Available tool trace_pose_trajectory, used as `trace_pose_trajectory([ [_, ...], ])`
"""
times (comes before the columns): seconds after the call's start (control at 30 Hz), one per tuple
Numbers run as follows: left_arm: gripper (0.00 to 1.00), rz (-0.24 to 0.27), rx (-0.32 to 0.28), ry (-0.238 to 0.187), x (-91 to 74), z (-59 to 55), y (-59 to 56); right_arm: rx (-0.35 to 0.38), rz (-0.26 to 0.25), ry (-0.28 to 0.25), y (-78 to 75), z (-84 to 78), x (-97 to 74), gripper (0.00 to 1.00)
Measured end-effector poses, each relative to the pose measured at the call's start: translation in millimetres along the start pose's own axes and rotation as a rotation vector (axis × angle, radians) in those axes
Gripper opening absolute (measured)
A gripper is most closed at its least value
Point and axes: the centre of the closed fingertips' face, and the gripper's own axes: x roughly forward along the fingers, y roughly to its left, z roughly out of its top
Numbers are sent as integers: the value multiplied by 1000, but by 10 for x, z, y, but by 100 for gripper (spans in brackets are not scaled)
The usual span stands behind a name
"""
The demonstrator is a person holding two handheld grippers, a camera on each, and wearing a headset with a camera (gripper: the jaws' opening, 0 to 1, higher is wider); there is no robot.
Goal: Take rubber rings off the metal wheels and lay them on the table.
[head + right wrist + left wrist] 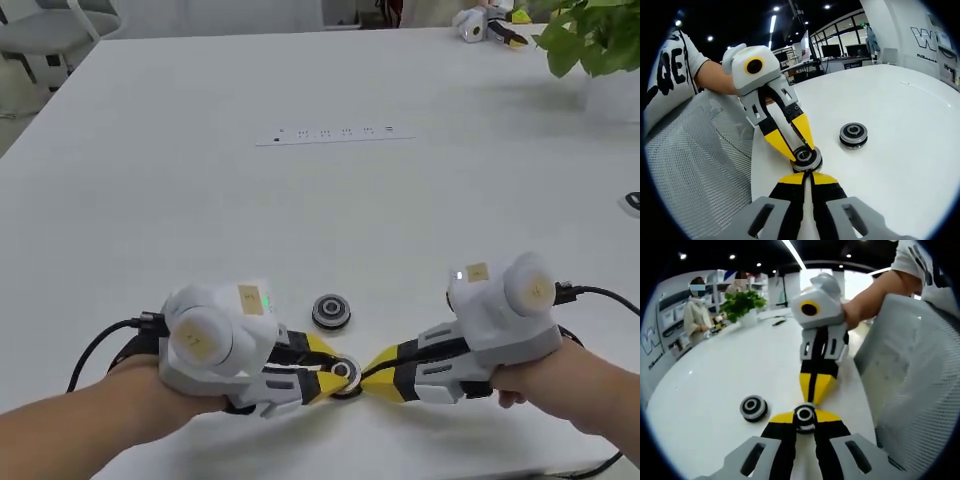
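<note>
Rubber rings (818, 161) appear to sit on both wheels, with none laid on the table (300, 220), so the task looks barely begun. The left gripper (325, 375) clamps one metal wheel (345, 374) between its jaws. The right gripper (375, 380), jaws almost together, touches that wheel's rim from the opposite side; whether it pinches the ring I cannot tell. A second wheel (331, 311) lies just beyond both tips. Nothing here serves as a container.

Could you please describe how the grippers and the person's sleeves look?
The left gripper and right gripper have rounded white housings with tan stickers and black, yellow-tipped tongs. A black cable trails from each. The sleeve is short, white, with dark lettering.
</note>
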Motion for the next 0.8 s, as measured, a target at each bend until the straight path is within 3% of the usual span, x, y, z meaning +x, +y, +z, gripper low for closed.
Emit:
trace_pose_trajectory([
  [0.33,13,3,3,0,6,-7,10,149,-3,-17,-44,4,-31,0],
  [0.8,13,13,0,5,9,-9,17,254,-15,-49,-95,28,-60,0],
])
